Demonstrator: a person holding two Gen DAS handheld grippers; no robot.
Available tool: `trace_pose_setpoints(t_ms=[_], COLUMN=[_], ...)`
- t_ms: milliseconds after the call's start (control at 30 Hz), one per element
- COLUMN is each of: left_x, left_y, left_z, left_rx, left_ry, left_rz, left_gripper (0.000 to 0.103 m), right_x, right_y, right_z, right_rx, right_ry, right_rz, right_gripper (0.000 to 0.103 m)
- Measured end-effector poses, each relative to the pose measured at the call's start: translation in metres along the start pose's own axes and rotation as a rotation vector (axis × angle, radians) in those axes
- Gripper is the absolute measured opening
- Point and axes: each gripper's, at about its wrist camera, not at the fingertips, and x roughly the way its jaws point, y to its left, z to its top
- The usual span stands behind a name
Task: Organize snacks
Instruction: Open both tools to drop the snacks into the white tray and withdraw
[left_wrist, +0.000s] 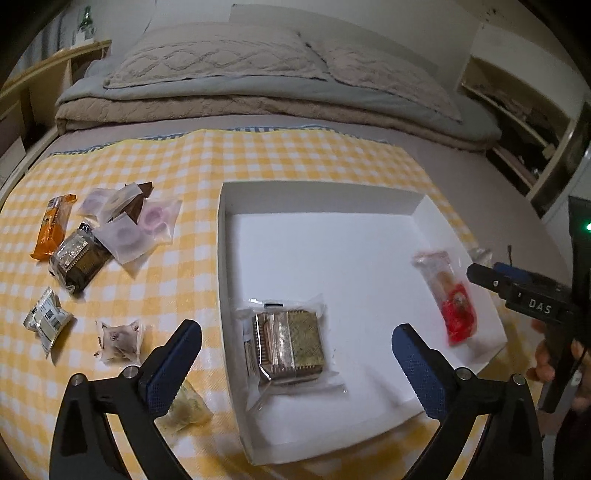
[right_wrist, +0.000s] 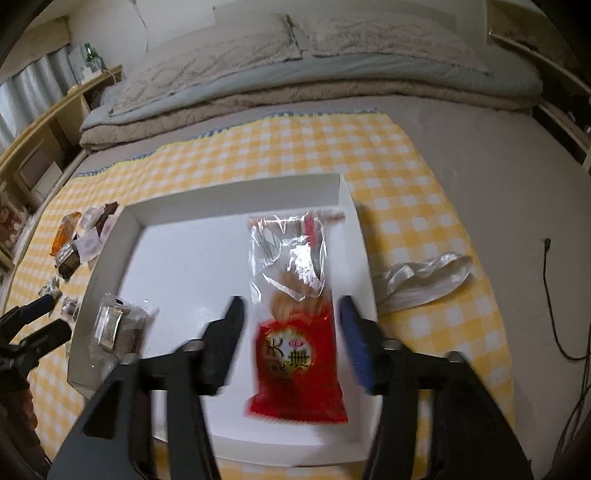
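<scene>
A white shallow box (left_wrist: 314, 199) (right_wrist: 236, 192) lies on the yellow checked cloth. In it lie a clear pack of brown-gold biscuits (left_wrist: 288, 343) (right_wrist: 114, 328) and a red and clear snack packet (left_wrist: 448, 295) (right_wrist: 295, 325). My left gripper (left_wrist: 295, 343) is open, its fingers either side of the biscuit pack, above it. My right gripper (right_wrist: 291, 317) is open, straddling the red packet, which rests in the box; in the left wrist view it (left_wrist: 484, 275) shows at the box's right edge. Several loose snacks (left_wrist: 110, 229) lie left of the box.
An orange bar (left_wrist: 53, 225), a silver packet (left_wrist: 48, 317), a small clear candy packet (left_wrist: 120, 339) and a yellowish packet (left_wrist: 184, 406) lie on the cloth (left_wrist: 184, 166). A crumpled clear wrapper (right_wrist: 424, 277) lies right of the box. Folded bedding (left_wrist: 258, 85) lies beyond.
</scene>
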Motion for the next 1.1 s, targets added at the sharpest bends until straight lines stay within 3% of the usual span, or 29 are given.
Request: trace_pose_setpoints(t_ms=[33,133,233,667,1100], left_x=[0.000,0.000,-0.003,-0.030,-0.095], left_y=[-0.001,-0.001,-0.003,-0.009,-0.007], left_z=[-0.001,-0.003,-0.005,-0.014,-0.018], left_rx=[0.001,0.002,0.003,0.017,0.028], left_ry=[0.005,0.017,0.017,0.000,-0.064], left_rz=[0.000,-0.005,-0.007,-0.012,-0.014], left_gripper=[0.103,0.103,0.103,0.103,0.103], right_x=[0.000,-0.001,-0.006,-0.040,-0.088], right_y=[0.001,0.005,0.006,0.009,0.031], right_z=[-0.002,-0.007,-0.014,-0.031,-0.033], right_rx=[-0.004,-0.023,-0.025,0.011,-0.016], right_ry=[0.006,0.025,0.023,-0.012,-0.079], right_rz=[-0.012,-0.012,-0.006,-0.035,-0.036], right_gripper=[0.084,0.089,0.103,0.103,0.103])
